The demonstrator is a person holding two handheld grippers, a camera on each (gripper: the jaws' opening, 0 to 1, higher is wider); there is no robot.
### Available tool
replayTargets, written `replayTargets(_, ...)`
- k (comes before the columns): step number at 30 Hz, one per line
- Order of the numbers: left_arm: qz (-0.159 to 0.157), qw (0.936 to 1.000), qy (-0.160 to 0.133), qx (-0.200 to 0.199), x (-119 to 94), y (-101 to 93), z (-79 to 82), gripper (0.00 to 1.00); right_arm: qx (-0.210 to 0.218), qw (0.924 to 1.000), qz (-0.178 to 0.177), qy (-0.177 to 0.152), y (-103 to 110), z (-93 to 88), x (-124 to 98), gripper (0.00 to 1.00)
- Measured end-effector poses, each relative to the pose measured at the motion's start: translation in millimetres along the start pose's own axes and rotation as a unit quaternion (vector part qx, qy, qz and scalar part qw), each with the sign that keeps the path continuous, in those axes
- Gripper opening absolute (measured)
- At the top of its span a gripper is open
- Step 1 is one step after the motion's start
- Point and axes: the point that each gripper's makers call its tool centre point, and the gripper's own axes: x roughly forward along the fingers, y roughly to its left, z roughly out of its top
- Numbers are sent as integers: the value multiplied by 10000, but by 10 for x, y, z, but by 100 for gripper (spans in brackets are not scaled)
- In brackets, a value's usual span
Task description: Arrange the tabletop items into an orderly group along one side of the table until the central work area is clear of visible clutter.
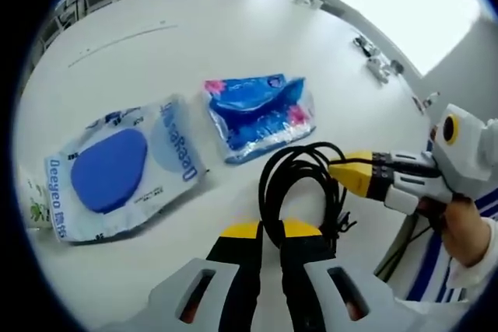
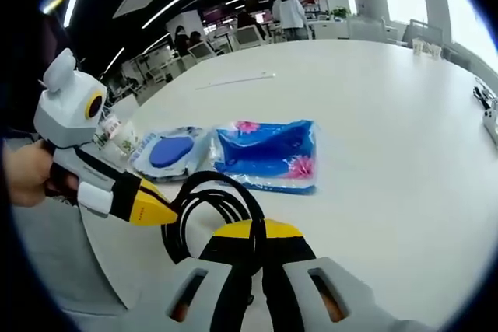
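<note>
White surface (image 1: 233, 29): both my grippers (image 1: 268, 231) (image 2: 253, 231) pinch the limp, light cable (image 1: 299, 172) at 6 o'clock; loops will sag.

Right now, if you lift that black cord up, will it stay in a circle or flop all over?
Probably flop. The black cord lies in loose loops, so they would likely sag and spread. Both grippers pinch it at separate spots, which should help. It looks light.
</note>
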Motion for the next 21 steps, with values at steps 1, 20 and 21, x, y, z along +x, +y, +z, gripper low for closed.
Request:
replayTargets(1,0,10000,13,-12,10,6,2,3,13,10000,-7,1,1,-6,-3,0)
replayTargets(20,98,9997,181,101,171,98,-65,2,-73,9999,45,128,-50,-90,190,0)
replayTargets(21,97,9997,182,89,173,101,-65,2,-49,9999,49,123,-64,-96,190,0)
